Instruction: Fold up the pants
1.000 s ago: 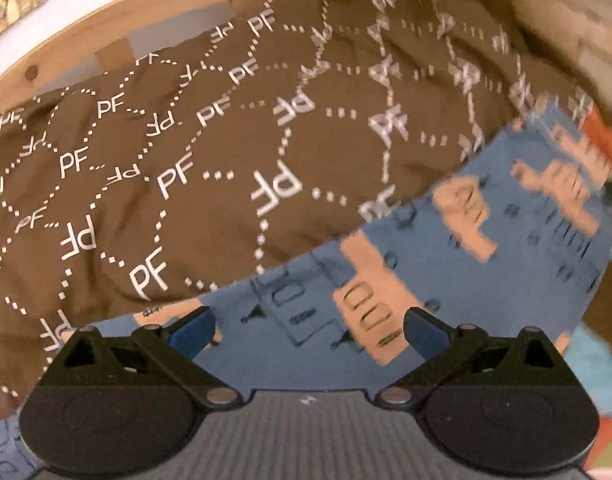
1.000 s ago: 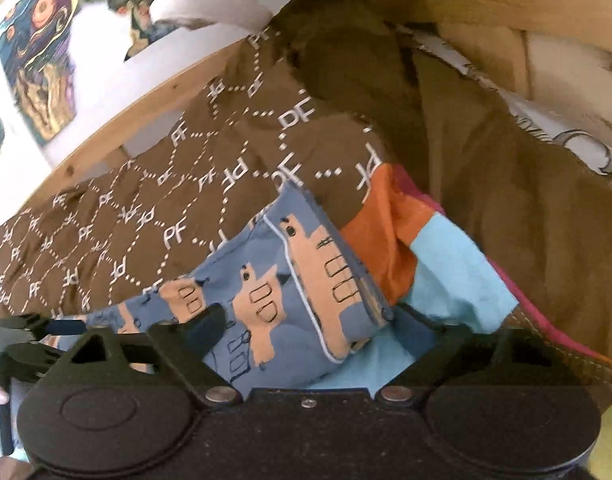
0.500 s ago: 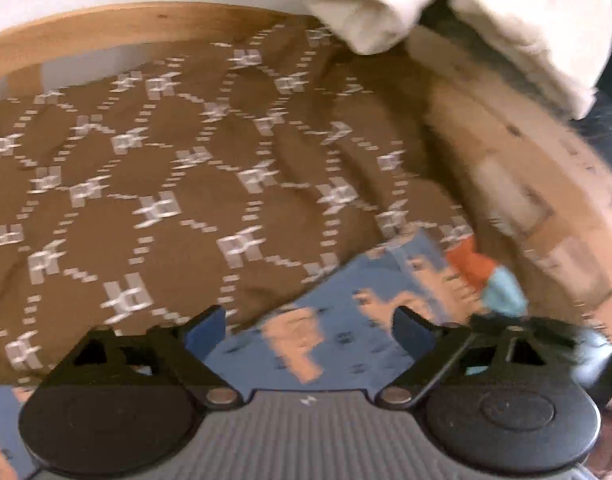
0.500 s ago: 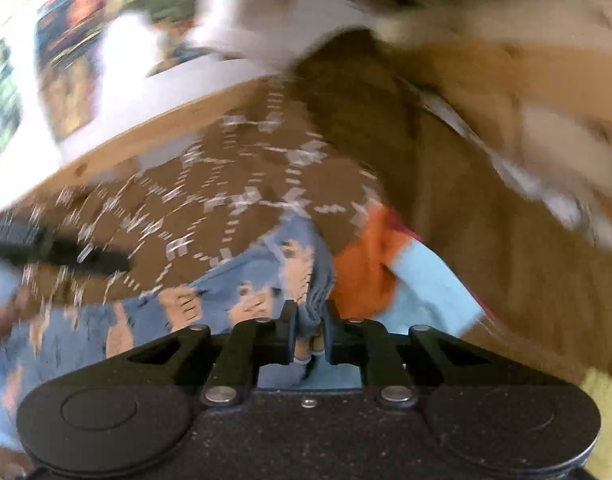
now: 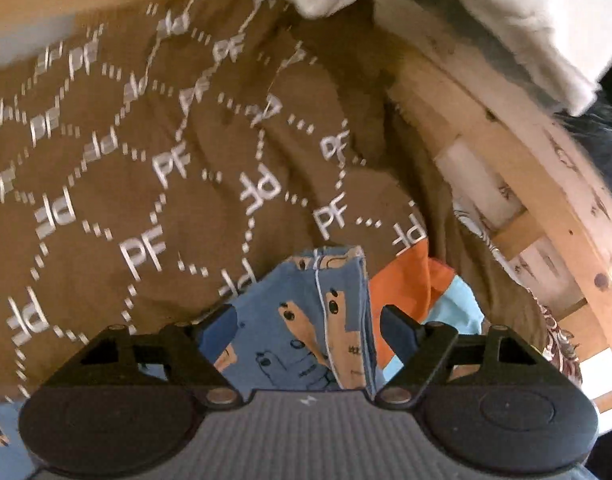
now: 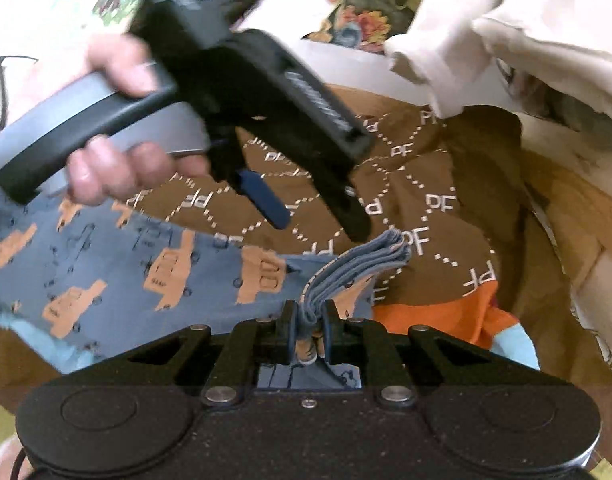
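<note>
Right gripper (image 6: 308,334) now clamped on bunched hem of pants (image 6: 105,272), open a second ago. Left gripper (image 5: 308,320) spread wide above same pants, holding nothing. Pants on brown bedspread (image 5: 165,152); fold ready to start.

The only readable text is "PF" — 2 white letters printed again and again on the brown blanket (image 5: 153,168), each pair sitting inside a lattice of white dotted lines. Some pairs read upright, others turned or mirrored. The same "PF" marks show on the blanket in the right wrist view (image 6: 438,204). The blue pants (image 6: 117,280) carry orange truck drawings — no letters.
</note>
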A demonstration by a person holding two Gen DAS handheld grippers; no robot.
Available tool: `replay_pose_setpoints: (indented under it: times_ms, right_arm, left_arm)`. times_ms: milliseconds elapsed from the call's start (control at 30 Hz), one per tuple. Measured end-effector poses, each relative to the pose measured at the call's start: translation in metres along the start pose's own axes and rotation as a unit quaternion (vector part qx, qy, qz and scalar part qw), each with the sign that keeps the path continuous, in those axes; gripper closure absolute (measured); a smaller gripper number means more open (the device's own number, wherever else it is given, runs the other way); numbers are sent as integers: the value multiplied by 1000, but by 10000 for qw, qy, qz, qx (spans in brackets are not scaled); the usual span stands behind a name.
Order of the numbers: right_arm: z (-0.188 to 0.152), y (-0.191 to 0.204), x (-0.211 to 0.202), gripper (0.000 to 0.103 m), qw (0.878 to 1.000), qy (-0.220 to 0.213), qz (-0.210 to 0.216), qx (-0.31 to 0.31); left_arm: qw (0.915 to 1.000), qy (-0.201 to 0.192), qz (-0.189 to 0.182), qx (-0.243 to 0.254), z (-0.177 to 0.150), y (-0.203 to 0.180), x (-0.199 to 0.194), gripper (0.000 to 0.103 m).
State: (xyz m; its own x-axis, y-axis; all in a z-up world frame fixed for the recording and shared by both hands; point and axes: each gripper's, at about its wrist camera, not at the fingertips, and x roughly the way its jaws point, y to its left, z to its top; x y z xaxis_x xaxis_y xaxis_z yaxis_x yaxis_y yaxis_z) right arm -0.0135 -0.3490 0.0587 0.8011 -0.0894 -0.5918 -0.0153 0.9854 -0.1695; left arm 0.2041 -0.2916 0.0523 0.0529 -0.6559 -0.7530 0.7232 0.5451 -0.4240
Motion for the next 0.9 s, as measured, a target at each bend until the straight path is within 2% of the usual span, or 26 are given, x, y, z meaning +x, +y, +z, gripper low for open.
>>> replay_pose_setpoints:
  times_ms: [133, 267, 367, 433, 500, 533, 667, 767, 900]
  right_arm:
    - [-3, 7, 4, 90, 9998, 113, -36, -134]
    - [-4, 14, 9, 90, 9996, 170, -33, -236]
    - [-5, 18, 11, 90, 9993, 160, -28, -344]
    - [-5, 21, 11, 90, 9991, 158, -12, -386]
    - [-6, 23, 12, 90, 9990, 165, 1, -416]
    - [-6, 23, 12, 90, 9990, 171, 1, -423]
    - [-6, 23, 11, 90, 9990, 165, 25, -414]
    - [-6, 23, 9, 90, 9990, 151, 53, -408]
    - [-4, 25, 4, 90, 9991, 103, 140, -396]
  left_arm:
    - [9991, 159, -53, -391, -4, 6, 16, 20]
    - [9999, 51, 134, 12, -5, -10, 17, 15]
    - [9981, -93, 430, 423, -5, -27, 17, 13]
    - [9946, -143, 815, 630, -6, -36, 21, 20]
    - [9907, -34, 1193, 657, -5, -39, 28, 41]
    - [9907, 17, 1227, 594, -4, -37, 30, 46]
    - [9949, 53, 1002, 59, -2, -21, 31, 77]
    - [9967, -16, 757, -303, -5, -6, 24, 83]
    - [9982, -194, 468, -311, -12, 6, 9, 89]
